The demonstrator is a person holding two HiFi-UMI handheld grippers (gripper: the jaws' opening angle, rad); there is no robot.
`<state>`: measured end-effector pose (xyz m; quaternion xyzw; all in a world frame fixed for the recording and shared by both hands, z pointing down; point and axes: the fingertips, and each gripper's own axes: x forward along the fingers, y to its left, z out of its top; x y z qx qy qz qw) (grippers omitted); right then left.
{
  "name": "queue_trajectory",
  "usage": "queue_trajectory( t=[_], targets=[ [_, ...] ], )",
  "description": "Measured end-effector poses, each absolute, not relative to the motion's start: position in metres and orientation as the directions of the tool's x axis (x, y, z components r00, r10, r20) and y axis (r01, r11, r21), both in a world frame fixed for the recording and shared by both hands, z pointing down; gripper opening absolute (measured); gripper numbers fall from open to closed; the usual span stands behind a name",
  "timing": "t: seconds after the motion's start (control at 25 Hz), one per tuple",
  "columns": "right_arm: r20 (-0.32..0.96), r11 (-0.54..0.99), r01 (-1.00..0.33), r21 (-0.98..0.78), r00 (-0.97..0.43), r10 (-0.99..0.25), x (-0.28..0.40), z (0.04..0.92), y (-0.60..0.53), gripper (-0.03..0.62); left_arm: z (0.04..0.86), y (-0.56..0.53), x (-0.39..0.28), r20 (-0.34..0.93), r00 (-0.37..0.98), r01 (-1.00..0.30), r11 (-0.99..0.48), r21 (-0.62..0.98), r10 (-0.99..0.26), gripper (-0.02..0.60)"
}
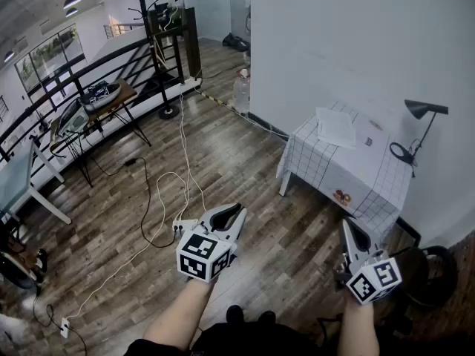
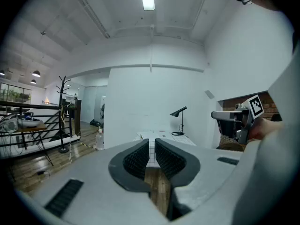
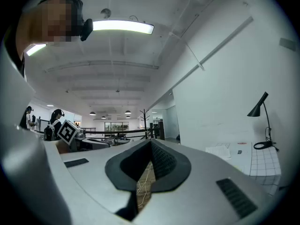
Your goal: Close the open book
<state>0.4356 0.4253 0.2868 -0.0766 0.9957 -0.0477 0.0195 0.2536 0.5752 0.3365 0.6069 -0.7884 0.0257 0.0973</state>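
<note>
The open book [image 1: 335,127] lies flat, white pages up, on a small table with a checked cloth [image 1: 371,184] against the white wall, far ahead of both grippers. In the right gripper view the book [image 3: 224,150] shows at right on that table [image 3: 265,165]. My left gripper [image 1: 238,211] is held over the wood floor, well short of the table; its jaws [image 2: 152,143] stand a narrow gap apart with nothing between them. My right gripper [image 1: 347,225] hovers near the table's front corner; its jaws [image 3: 151,143] meet at the tips, holding nothing.
A black desk lamp [image 1: 424,111] stands at the table's right end. White cables [image 1: 159,199] trail across the floor. A water bottle [image 1: 242,91] sits by the wall corner, a coat stand [image 1: 148,21] and railing beyond. A desk [image 1: 22,180] stands at left.
</note>
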Motion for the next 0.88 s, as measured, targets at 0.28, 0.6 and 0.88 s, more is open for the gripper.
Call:
queue_trajectory(
  t=[0.28,0.6,0.88],
  targets=[
    [-0.006,0.980,-0.171,-0.105,-0.985,-0.172,0.441,0.295,0.413,-0.006,0.344,0.567,0.257,0.209,-0.238,-0.963,0.259,0.076,-0.949,0.048],
    [0.007,0.973,-0.197,-0.122,-0.980,-0.198,0.426,0.309,0.422,-0.006,0.358,0.580,0.245,0.222,-0.214,-0.968,0.238,0.086,-0.951,0.048],
    [-0.022,0.977,-0.155,-0.146,-0.987,-0.160,0.404,0.308,0.456,-0.006,0.364,0.608,0.225,0.229,-0.216,-0.967,0.240,0.084,-0.949,0.048]
  ],
)
